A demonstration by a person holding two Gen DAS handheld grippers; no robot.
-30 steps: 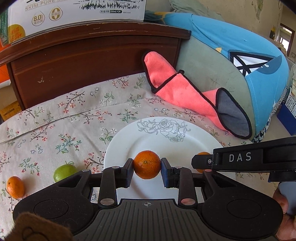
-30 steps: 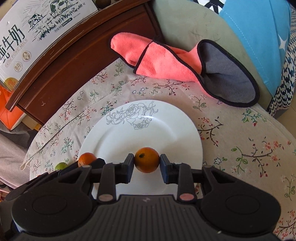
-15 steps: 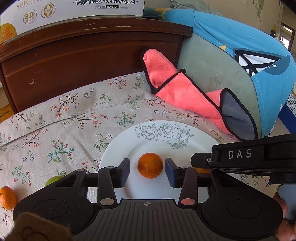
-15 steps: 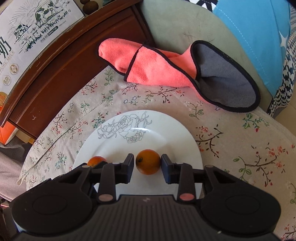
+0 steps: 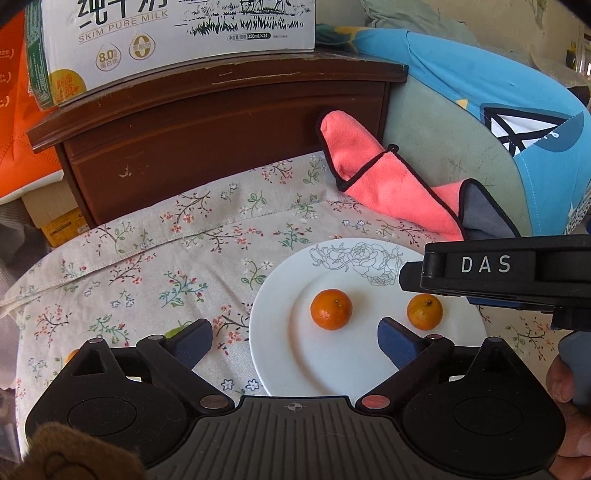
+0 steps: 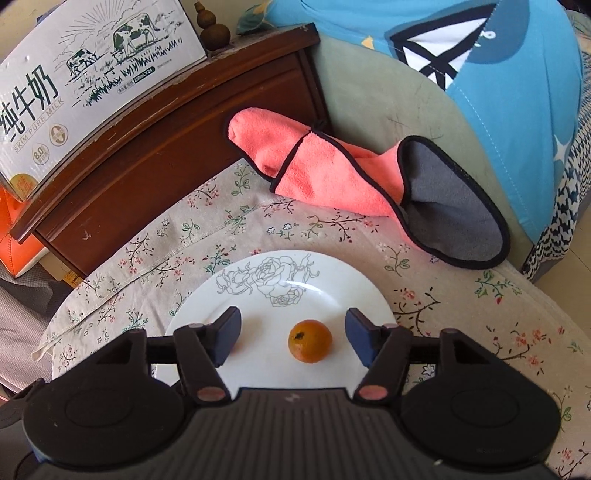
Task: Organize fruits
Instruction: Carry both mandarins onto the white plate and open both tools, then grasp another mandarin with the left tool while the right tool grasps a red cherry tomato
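Floral tablecloth (image 5: 155,266) covers your work surface across the middle of both views; behind it, upper centre, stands a dark wooden cabinet (image 5: 221,122) with a milk carton box (image 5: 177,33) on top.

White plate (image 5: 332,365), rose outline near its far rim: lower right of the left wrist view, lower centre of the right wrist view.

Left orange (image 5: 331,309): resting on the plate, free, ahead of your left gripper (image 5: 293,343), whose jaws stand wide apart with nothing between them.

Right orange (image 6: 310,340): on the plate, sitting in the gap of your right gripper (image 6: 293,334); both blue pads are clear of it, jaws spread.

In the left wrist view the two oranges lie side by side, apart.

Green fruit (image 5: 177,332): on the cloth, lower left, mostly hidden behind your left finger. Orange sliver beside it, lower left edge: too hidden to identify.

Pink cloth (image 6: 325,173), black-edged, grey inside: centre right, past the plate, against a blue and green cushion (image 6: 480,85).
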